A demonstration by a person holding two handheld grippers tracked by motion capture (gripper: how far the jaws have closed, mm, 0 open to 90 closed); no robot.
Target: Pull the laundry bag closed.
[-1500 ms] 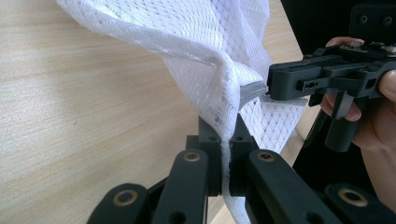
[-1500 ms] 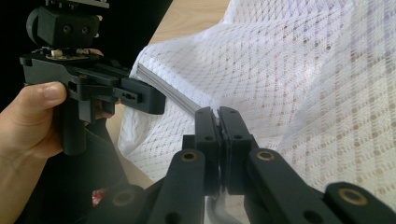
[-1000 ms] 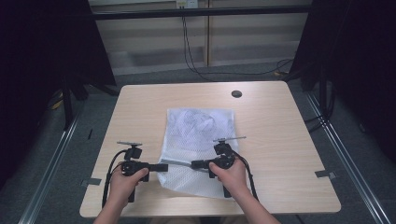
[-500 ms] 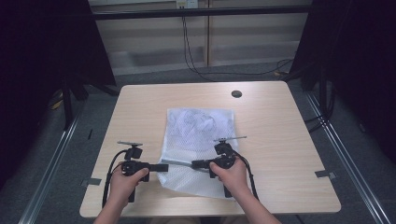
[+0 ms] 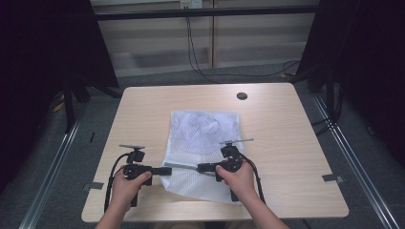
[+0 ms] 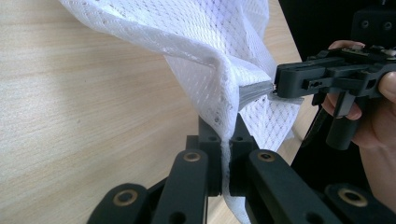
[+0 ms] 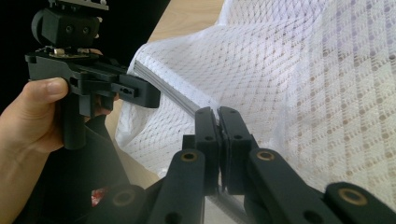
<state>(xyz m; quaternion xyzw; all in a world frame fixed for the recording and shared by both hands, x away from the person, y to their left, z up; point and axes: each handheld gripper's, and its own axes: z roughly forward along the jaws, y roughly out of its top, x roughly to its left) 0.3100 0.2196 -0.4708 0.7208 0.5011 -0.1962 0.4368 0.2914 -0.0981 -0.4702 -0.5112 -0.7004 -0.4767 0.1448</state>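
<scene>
One wooden table [image 5: 286,157] carries a white mesh bag [image 5: 203,138], which lies flat near its middle and reaches toward the person's edge. Both tongs meet at the bag's near end. The left tongs [image 6: 225,144] are clenched on the bag's mesh edge, lifting a fold off the table. The right tongs [image 7: 218,122] are clenched on the grey zipper strip [image 7: 168,93] along that edge.

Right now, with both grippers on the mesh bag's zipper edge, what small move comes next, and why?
Probably draw the right hand-held gripper away from the left hand-held gripper along the grey zipper. Both are shut on the white mesh laundry bag, close together.
</scene>
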